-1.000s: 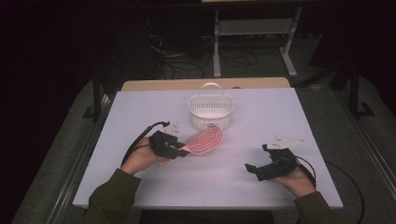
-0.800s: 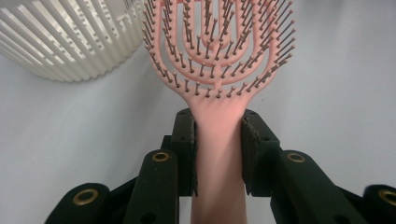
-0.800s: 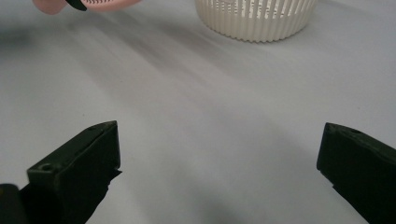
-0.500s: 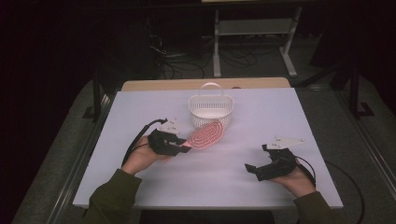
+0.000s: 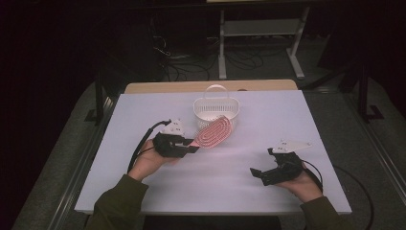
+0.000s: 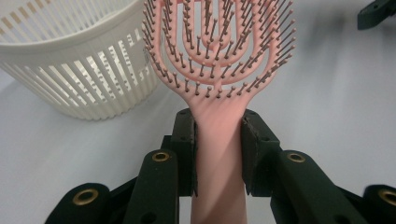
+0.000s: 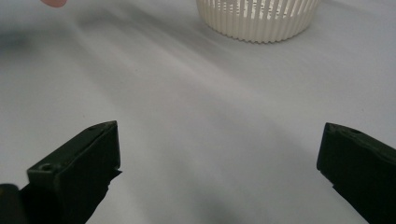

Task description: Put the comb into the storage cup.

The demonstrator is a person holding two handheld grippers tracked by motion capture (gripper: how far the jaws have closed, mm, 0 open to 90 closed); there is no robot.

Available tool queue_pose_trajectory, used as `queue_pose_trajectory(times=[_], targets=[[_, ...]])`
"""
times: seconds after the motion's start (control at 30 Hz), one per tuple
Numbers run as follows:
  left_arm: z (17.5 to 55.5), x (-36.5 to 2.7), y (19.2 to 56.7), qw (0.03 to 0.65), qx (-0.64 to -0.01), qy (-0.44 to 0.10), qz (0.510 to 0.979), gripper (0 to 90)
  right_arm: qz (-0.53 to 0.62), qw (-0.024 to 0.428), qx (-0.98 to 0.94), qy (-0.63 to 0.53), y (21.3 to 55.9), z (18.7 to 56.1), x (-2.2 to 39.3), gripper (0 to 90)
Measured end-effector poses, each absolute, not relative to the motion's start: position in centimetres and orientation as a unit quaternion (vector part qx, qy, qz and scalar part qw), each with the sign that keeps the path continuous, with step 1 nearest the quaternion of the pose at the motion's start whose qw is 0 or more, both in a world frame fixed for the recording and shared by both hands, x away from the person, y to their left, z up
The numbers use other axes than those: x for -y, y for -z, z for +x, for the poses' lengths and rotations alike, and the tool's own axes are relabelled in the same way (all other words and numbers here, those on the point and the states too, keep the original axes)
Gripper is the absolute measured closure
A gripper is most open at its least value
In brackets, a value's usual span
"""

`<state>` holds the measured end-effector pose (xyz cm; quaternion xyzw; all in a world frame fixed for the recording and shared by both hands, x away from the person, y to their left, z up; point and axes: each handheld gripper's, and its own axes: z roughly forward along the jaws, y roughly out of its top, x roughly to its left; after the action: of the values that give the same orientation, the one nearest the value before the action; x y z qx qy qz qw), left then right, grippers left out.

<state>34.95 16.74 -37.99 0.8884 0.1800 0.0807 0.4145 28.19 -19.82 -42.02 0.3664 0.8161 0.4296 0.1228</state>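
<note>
A pink hairbrush (image 5: 214, 132) (image 6: 219, 51) is held above the table, its bristled head reaching toward the front rim of a white slatted basket (image 5: 216, 109) (image 6: 79, 70). My left gripper (image 5: 190, 146) (image 6: 218, 149) is shut on the brush's handle, both pads pressing its sides. Lower right on the table, my right gripper (image 5: 258, 175) (image 7: 219, 158) stands open, its jaws wide apart with only bare table between them. The basket (image 7: 259, 18) stands far ahead of it.
The white table (image 5: 215, 187) has bare surface in front and to both sides of the basket. A wooden board edge (image 5: 143, 87) runs along the table's far side. Beyond it the floor is dark with cables and a metal frame.
The left gripper has carried the brush up and toward the basket; the brush head now overlaps the basket's front rim. The right gripper has kept still.
</note>
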Motion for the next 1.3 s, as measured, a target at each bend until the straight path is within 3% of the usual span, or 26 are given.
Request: queue_pose_trajectory(times=[0.7,1.3], targets=[[34.7,-16.6,38.0,0.474,-0.22,-0.104,0.846,70.2,0.372,0.112,-0.806,-0.446,41.9,28.2,19.7,0.0],[34.5,-16.7,37.9,0.481,-0.225,-0.105,0.841,70.2,0.374,0.101,-0.8,-0.458,40.6,28.5,18.5,0.0]])
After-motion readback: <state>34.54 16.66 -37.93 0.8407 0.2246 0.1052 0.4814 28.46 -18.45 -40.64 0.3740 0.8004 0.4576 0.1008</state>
